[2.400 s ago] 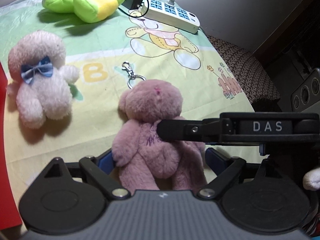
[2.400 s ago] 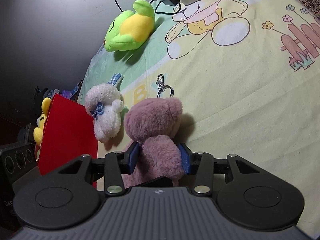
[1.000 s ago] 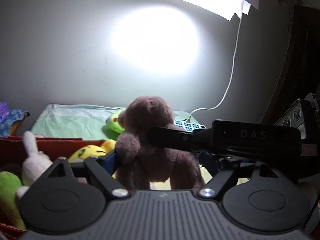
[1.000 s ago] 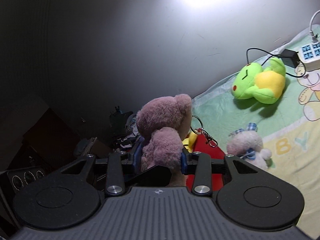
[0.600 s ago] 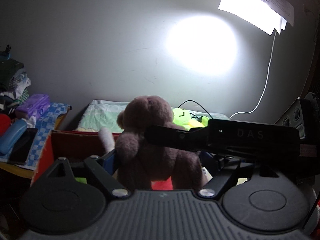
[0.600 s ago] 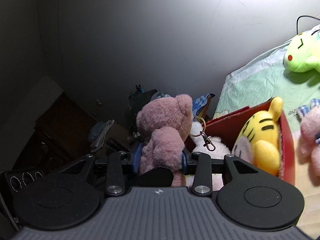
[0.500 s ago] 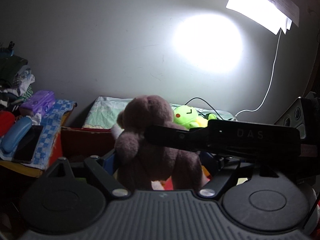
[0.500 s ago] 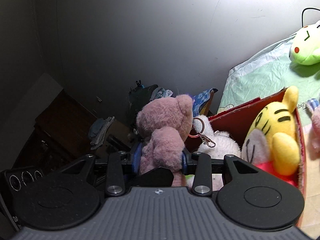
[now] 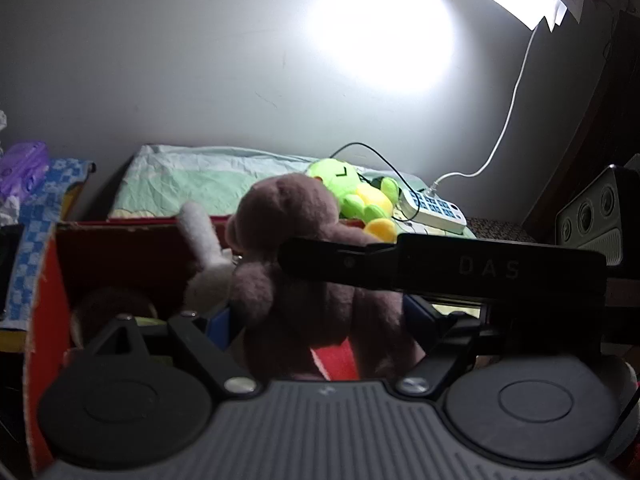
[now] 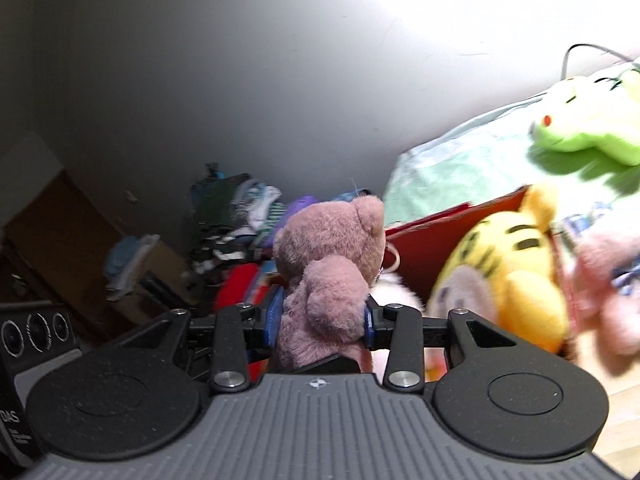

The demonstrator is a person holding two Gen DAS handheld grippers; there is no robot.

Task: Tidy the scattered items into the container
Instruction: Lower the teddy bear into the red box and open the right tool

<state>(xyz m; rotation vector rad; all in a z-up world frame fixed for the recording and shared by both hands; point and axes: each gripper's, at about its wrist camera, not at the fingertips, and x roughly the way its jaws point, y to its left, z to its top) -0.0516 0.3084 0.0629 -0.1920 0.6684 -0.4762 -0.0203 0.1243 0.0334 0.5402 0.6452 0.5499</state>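
A mauve teddy bear (image 9: 304,264) hangs upright over the open red box (image 9: 120,248). My left gripper (image 9: 318,320) is shut on its lower body, a blue pad pressing each side. My right gripper (image 10: 322,316) is shut on the bear (image 10: 328,272) at the waist from the side; one of its black fingers (image 9: 440,268) crosses the left wrist view in front of the bear's chest. The keyring at the bear's head is partly hidden. Inside the box (image 10: 420,248) lie a yellow tiger plush (image 10: 500,280) and a white rabbit plush (image 9: 200,236).
On the bed sheet (image 9: 192,184) beyond the box lie a green plush (image 9: 352,192), a power strip (image 9: 432,210) with cables, and a pink bear with a blue bow (image 10: 608,280) beside the box. Clutter (image 10: 232,216) is piled left of the box; a speaker (image 9: 596,216) stands right.
Both grippers have carried the bear from above the bed leftward and a little down over the red box. The grip on the bear has not changed.
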